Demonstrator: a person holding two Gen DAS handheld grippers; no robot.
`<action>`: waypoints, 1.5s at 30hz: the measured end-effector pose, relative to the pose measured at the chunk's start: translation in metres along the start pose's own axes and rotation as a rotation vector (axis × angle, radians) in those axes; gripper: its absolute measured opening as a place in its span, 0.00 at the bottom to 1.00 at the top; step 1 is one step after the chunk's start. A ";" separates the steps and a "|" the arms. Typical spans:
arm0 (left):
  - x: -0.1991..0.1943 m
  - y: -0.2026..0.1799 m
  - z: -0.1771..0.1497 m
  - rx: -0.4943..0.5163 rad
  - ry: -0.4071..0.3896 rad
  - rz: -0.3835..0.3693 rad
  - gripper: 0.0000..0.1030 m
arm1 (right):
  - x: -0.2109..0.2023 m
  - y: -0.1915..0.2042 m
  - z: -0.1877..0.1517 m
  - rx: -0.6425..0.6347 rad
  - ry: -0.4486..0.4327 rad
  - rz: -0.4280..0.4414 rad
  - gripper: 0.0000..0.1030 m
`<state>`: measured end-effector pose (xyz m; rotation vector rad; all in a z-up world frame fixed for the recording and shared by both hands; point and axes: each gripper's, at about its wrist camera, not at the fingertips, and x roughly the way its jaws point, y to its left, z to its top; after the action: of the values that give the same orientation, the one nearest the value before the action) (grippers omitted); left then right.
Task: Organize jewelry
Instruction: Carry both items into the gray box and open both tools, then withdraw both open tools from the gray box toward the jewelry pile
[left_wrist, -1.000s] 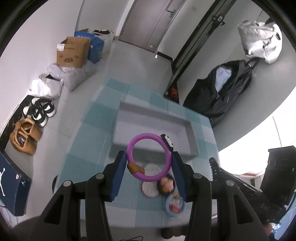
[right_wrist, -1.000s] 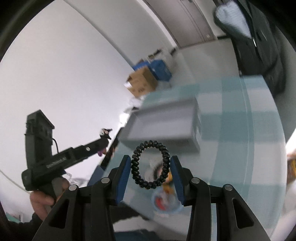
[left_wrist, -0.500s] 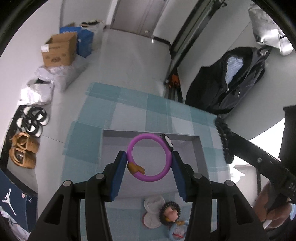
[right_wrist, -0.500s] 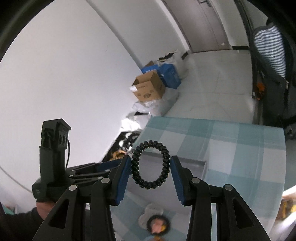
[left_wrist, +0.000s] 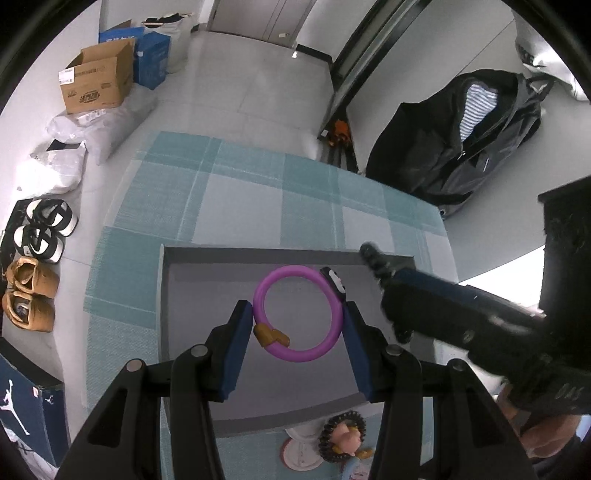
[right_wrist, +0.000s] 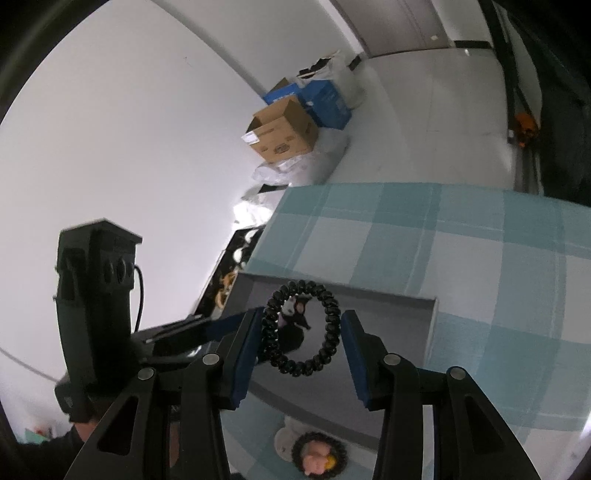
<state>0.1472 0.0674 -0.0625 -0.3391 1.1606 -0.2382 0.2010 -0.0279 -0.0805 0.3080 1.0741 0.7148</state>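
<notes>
Purple ring bracelet (left_wrist: 297, 314) with a gold clasp and a small black-and-white charm sits clamped between the blue pads of your left hand-held gripper (left_wrist: 298, 325), suspended above the grey tray (left_wrist: 184, 295). Your right hand-held gripper (right_wrist: 300, 330) pinches a black coiled hair tie (right_wrist: 301, 326) the same way, at the sides of the loop, also over that tray; in the left wrist view it comes in from the right with the tie's end at the tray's far right corner. Both loops stand clear of the tray floor. Tray rests on the teal-and-white checked surface (left_wrist: 240, 199). Just beside the tray's near edge on the surface: a black scrunchie with a pink figure (left_wrist: 341, 437), a white round piece (left_wrist: 301, 443) touching it, and a light blue item partly hidden behind your finger. Cardboard box (left_wrist: 98, 81) and shoes (left_wrist: 29, 295) lie on the floor, well apart.
</notes>
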 end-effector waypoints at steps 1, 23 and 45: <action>0.000 0.002 -0.001 -0.005 0.003 -0.006 0.42 | -0.001 0.000 0.001 0.006 -0.001 0.003 0.43; -0.027 0.008 0.009 -0.027 -0.118 -0.073 0.71 | -0.036 -0.008 0.000 0.083 -0.102 -0.003 0.76; -0.055 -0.015 -0.062 0.105 -0.289 0.228 0.76 | -0.082 0.027 -0.074 -0.193 -0.238 -0.215 1.00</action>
<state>0.0687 0.0648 -0.0326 -0.1402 0.8879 -0.0473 0.1025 -0.0703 -0.0428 0.1061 0.7911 0.5680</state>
